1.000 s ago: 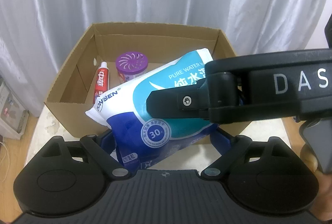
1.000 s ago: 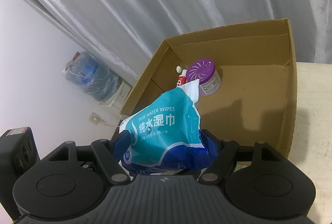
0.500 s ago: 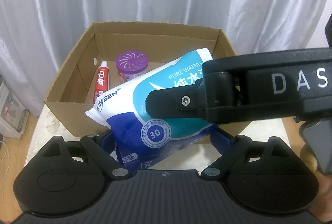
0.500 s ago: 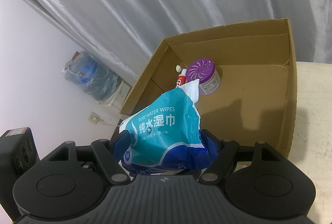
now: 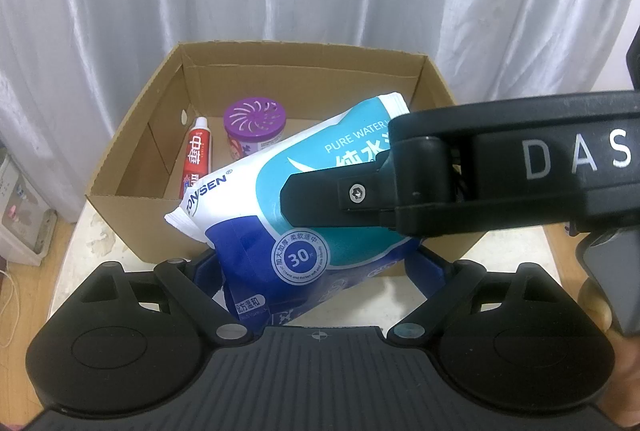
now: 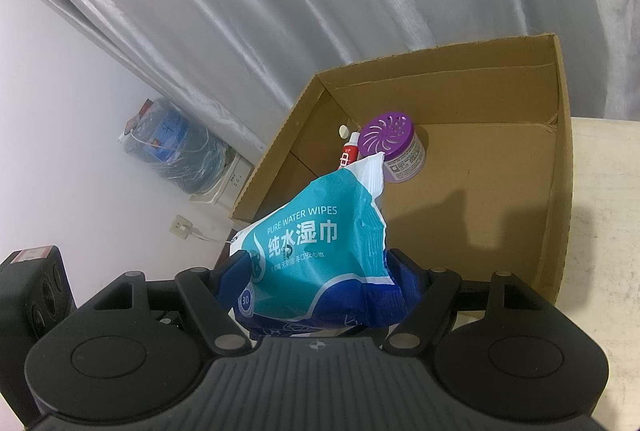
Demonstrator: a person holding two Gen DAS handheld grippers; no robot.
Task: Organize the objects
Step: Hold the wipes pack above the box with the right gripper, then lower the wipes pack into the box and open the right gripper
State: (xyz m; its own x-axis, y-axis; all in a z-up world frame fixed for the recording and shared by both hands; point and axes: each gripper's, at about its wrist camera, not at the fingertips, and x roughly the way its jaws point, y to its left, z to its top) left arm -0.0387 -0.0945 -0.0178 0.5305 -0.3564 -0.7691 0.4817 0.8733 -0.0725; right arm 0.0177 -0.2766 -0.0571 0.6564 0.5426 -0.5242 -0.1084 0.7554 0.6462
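I hold the wet-wipes pack (image 5: 320, 191) in both tools, my left tool (image 5: 316, 267) and right tool (image 6: 316, 271) each clamped on its near, dark-blue end, just short of the cardboard box (image 5: 132, 151) on the surface. The pack's long axis slants up and away, its far tip over the box. Inside, at far left: a toothpaste tube (image 5: 196, 159) and purple air freshener (image 5: 254, 121); the right half lies bare.
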